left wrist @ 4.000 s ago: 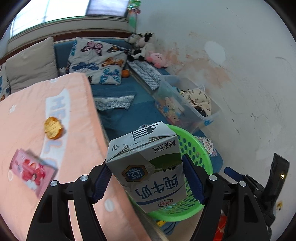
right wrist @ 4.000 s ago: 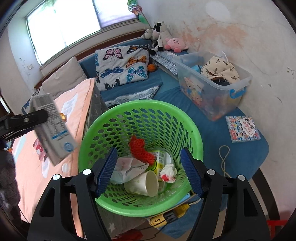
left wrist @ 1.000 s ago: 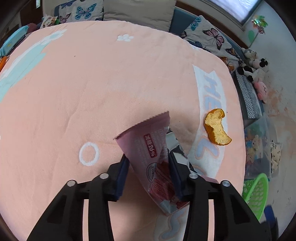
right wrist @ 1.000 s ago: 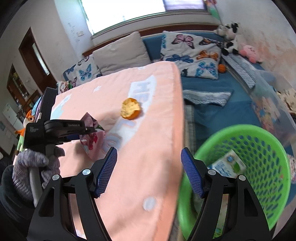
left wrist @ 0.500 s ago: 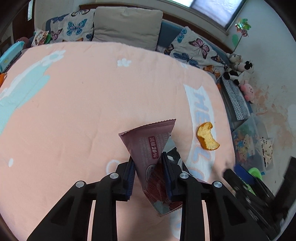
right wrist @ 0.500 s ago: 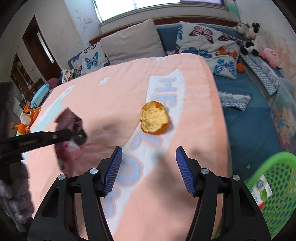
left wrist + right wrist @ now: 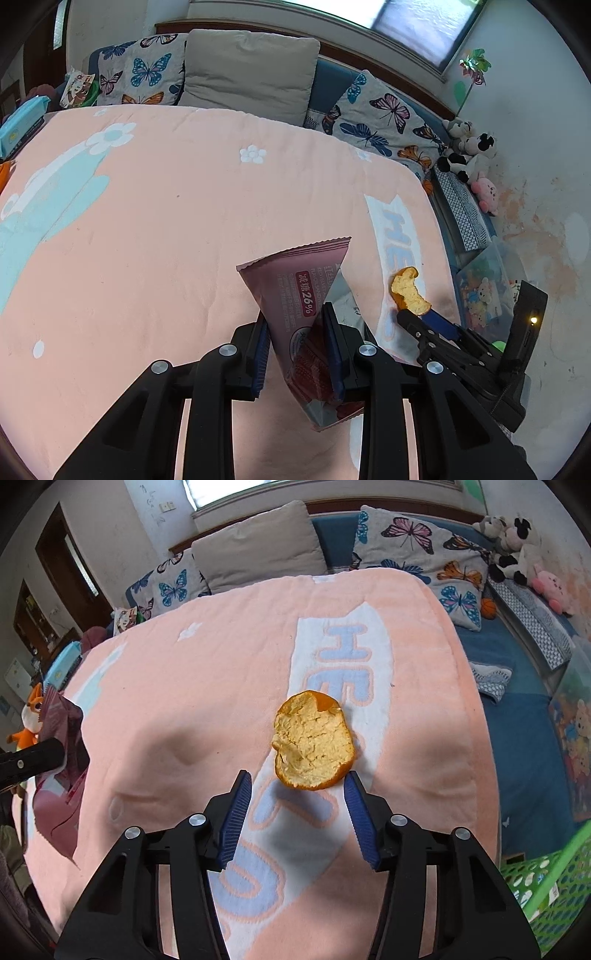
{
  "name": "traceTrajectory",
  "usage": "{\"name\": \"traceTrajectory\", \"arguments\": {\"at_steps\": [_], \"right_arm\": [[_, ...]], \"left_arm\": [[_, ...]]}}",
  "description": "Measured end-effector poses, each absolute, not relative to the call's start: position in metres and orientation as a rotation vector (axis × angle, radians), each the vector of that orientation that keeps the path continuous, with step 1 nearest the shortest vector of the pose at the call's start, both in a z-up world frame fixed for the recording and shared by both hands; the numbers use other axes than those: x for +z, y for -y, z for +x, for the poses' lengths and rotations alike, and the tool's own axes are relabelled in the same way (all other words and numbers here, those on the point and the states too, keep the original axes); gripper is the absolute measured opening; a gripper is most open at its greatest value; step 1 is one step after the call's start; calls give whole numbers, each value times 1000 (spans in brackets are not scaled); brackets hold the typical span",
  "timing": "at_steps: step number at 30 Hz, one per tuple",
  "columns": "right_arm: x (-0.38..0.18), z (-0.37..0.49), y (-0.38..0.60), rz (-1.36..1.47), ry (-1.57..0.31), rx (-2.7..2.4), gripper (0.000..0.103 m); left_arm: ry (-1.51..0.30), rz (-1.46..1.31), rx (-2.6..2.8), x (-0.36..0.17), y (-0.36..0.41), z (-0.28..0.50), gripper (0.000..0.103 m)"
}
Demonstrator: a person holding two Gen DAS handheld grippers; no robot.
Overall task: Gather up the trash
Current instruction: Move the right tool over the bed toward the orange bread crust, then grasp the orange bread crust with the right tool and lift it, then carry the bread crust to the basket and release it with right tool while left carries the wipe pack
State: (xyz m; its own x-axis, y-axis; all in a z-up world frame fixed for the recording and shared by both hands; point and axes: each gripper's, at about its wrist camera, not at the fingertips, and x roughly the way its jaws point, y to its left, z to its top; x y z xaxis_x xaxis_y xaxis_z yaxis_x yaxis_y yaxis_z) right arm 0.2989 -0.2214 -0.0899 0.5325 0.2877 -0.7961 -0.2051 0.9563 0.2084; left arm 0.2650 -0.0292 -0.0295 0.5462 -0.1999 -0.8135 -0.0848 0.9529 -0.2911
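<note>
Over the peach blanket (image 7: 155,229), the left gripper (image 7: 297,350) has its jaws clamped on a pink snack wrapper (image 7: 304,295), lifted clear of the cloth. At about two o'clock from it lies an orange peel (image 7: 408,291) on the white lettered band, with the right gripper (image 7: 297,814) just below; its jaws have just been closing, stand apart either side of the peel's near edge, and do not press it. A green basket (image 7: 554,878) sits at four o'clock in the right wrist view.
</note>
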Motion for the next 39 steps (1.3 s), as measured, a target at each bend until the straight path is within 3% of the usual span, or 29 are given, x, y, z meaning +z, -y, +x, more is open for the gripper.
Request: {"name": "traceTrajectory", "arguments": {"at_steps": [11,16,22,39], "right_arm": [[-98,309,219,73,-963,254,50],[-98,309,220,79,-958,237,39],[-93,299,224,96,-958,246,32],[-53,215,237,61,-882,265,30]], "left_arm": [[-1011,-318,-67,-39,28,266,27],[-1013,-314,-64,-40,28,266,27],[-1012,-307,-69,-40,30,265,27],[-987,-278,-130,-22,53,231,27]]}}
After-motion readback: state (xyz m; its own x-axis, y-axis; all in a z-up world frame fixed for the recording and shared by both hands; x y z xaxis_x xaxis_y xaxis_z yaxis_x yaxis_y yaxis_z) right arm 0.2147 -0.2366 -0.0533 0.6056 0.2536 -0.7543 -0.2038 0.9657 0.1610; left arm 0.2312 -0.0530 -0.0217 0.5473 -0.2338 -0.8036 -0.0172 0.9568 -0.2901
